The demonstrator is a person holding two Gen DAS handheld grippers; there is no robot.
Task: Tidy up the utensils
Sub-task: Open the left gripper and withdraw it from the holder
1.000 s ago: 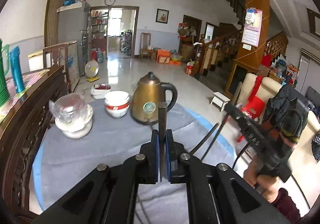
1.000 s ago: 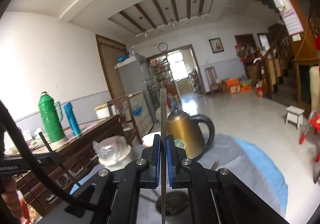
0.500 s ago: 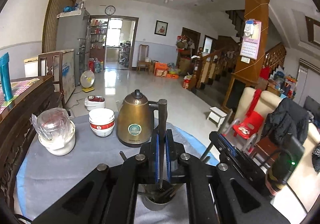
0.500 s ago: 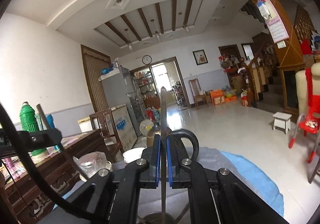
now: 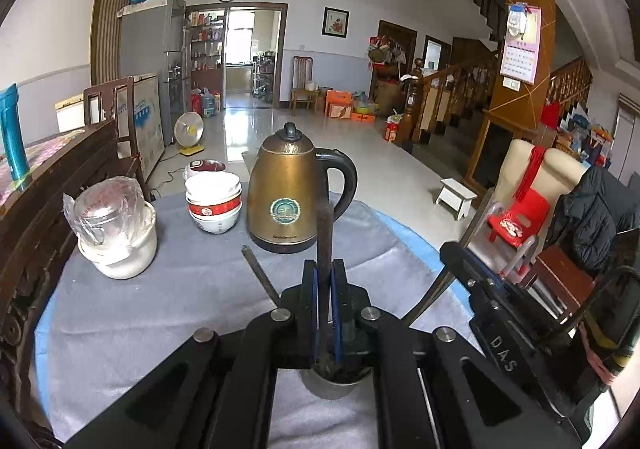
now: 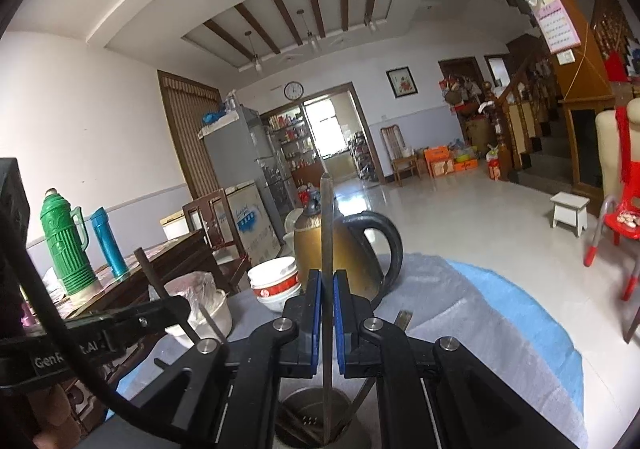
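Here we hold 2 utensils upright over metal holder (image 6: pixel 316 415) on grey cloth (image 5: pixel 168 309). Left gripper (image 5: pixel 324 289) clamped tight on dark handle (image 5: pixel 323 233); right gripper (image 6: pixel 328 301) clamped tight on thin steel utensil (image 6: pixel 327 233), its lower end inside holder. Another utensil (image 5: pixel 260 275) leans out of holder. We judge both pieces stiff, light, smooth metal, likely to slip and pivot; best pinched mid-shaft, as now. Kettle (image 5: pixel 286 193) and stacked bowls (image 5: pixel 214 203) stand behind, apart.

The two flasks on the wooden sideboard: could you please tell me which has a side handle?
The green flask, left of the slimmer blue flask, which shows no handle.
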